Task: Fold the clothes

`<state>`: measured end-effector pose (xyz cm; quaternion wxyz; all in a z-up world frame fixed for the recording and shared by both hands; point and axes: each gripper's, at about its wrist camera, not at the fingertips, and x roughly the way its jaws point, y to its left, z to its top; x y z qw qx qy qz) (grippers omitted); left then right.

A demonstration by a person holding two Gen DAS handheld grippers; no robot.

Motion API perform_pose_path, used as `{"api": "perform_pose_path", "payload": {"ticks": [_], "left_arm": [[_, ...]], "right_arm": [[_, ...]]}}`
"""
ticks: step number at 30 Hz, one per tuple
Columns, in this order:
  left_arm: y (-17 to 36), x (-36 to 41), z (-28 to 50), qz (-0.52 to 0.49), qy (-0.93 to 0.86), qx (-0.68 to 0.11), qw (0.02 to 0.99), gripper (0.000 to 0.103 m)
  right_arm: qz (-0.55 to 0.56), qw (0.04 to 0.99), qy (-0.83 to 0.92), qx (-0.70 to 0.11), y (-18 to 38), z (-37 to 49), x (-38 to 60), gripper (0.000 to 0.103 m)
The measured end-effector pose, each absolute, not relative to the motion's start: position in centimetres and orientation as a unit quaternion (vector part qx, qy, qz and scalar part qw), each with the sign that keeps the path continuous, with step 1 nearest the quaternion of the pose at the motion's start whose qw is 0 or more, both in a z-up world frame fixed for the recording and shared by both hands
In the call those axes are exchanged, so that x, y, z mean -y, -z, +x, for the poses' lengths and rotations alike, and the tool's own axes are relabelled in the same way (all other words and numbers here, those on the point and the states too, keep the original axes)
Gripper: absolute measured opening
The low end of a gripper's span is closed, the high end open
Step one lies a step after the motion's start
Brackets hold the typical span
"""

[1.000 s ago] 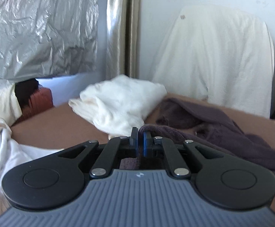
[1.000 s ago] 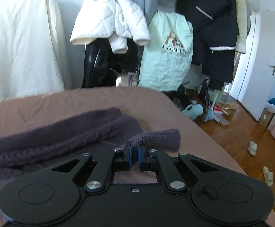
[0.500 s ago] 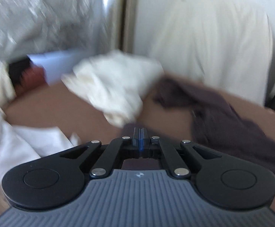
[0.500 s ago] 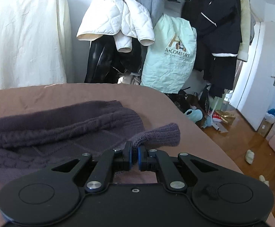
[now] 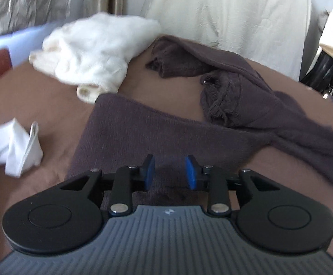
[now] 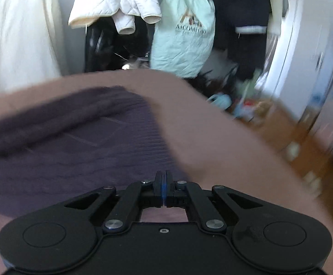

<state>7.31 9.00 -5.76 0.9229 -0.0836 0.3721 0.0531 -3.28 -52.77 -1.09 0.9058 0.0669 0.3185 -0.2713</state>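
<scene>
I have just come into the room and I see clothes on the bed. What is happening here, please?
A person is folding a dark purple knitted sweater on a brown bedsheet, with a gripper in each hand. The left gripper is opening above the sweater's laid-down edge, and its pads do not press on the cloth. The right gripper is shut at the sweater's other edge; whether it pinches cloth is not clear. A crumpled cream-white garment lies beyond, not yet folded.

Soft daylight, no hard shadows; motion blur both views, strongest right-wrist edges; fisheye bending rims.
</scene>
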Motion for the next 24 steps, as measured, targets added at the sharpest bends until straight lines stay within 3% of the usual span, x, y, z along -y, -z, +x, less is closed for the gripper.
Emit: {"api": "perform_pose_path", "payload": {"ticks": [3,5,13,17,22,24], "left_arm": [[6.2,-8.2,7.9,-0.069,-0.049,-0.361,0.929,0.033],[6.6,-8.0,8.2,-0.073,-0.050,-0.360,0.929,0.036],[5.4,-8.1,9.4,-0.061,-0.038,-0.338,0.938,0.036],[3.1,-7.0,12.3,-0.059,-0.012,-0.331,0.942,0.045],[2.7,-4.2,18.7,-0.031,0.002,-0.366,0.930,0.047],[2.9,-3.2,21.0,-0.022,0.010,-0.378,0.925,0.060]], "right_arm": [[0.058,0.925,0.215,-0.307,-0.5,-1.7,51.0,0.020],[0.058,0.935,0.165,-0.309,-1.7,0.6,49.6,0.051],[0.115,0.917,-0.006,-0.382,-4.3,12.3,46.9,0.054],[0.163,0.883,-0.027,-0.439,-3.8,16.9,46.9,0.056],[0.268,0.848,-0.005,-0.458,-2.1,19.8,49.1,0.059],[0.313,0.829,0.004,-0.463,-0.7,20.5,50.3,0.059]]}}
